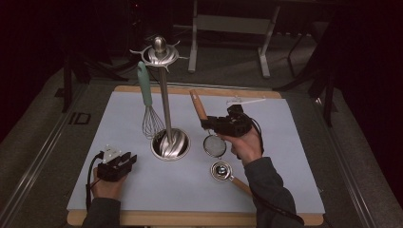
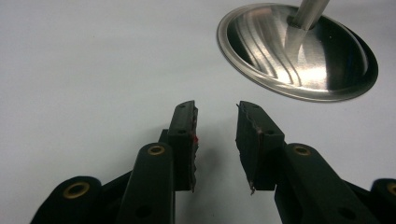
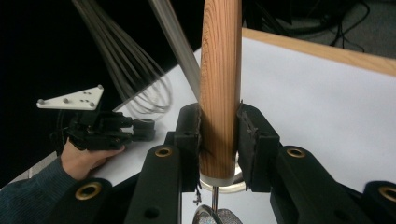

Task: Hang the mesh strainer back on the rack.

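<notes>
The right gripper point(image 3: 219, 135) is clamping its jaws on the wooden handle point(image 3: 220, 79) of a small strainer point(image 1: 215, 145): warm, grained, round wood, with a metal collar and a fine mesh bowl hanging below. It is holding the strainer off the desk point(image 1: 285, 142), right of the steel stand point(image 1: 169, 142) where a teal-handled whisk point(image 1: 147, 102) is hanging. A wooden-handled scoop point(image 1: 221, 171) is lying just nearer. At the near left, the left gripper point(image 2: 215, 140) is hovering over the desk, jaws apart, gripping nothing.
</notes>
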`<state>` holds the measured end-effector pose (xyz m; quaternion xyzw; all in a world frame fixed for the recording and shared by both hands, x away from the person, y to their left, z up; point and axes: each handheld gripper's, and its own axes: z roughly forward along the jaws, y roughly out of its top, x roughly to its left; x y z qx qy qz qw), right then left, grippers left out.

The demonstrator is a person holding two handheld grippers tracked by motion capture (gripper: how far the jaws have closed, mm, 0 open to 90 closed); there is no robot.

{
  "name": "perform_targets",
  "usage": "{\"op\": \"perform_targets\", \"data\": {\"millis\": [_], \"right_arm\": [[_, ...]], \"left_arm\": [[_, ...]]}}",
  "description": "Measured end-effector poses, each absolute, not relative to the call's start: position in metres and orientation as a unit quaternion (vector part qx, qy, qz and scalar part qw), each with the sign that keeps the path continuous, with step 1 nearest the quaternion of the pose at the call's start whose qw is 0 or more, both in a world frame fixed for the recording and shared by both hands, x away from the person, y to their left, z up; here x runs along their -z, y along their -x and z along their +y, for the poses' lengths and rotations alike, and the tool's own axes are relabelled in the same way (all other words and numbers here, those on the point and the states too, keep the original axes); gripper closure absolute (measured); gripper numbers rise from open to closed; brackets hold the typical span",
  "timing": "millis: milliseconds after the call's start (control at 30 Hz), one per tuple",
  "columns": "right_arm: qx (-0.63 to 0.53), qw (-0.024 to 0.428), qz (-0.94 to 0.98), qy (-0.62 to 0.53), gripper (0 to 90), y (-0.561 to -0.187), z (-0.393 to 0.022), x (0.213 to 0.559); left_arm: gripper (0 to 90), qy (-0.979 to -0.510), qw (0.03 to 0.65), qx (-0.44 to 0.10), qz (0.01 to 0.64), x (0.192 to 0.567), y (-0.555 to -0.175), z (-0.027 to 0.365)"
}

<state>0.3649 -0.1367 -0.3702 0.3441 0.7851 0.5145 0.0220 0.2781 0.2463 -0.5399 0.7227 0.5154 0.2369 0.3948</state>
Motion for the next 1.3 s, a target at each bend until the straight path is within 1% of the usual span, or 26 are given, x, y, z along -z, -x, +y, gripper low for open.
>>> {"op": "perform_targets", "data": {"millis": [333,1300], "right_arm": [[-0.536,0.042,0.786,-0.307,71.2,-0.356,-0.135,0.353],[-0.580,0.068,0.780,-0.224,71.2,-0.339,-0.119,0.314]], "left_arm": [[68.2,-0.722,0.395,-0.237,0.516,0.540,-0.278,0.246],[68.2,-0.723,0.395,-0.237,0.515,0.540,-0.278,0.246]]}}
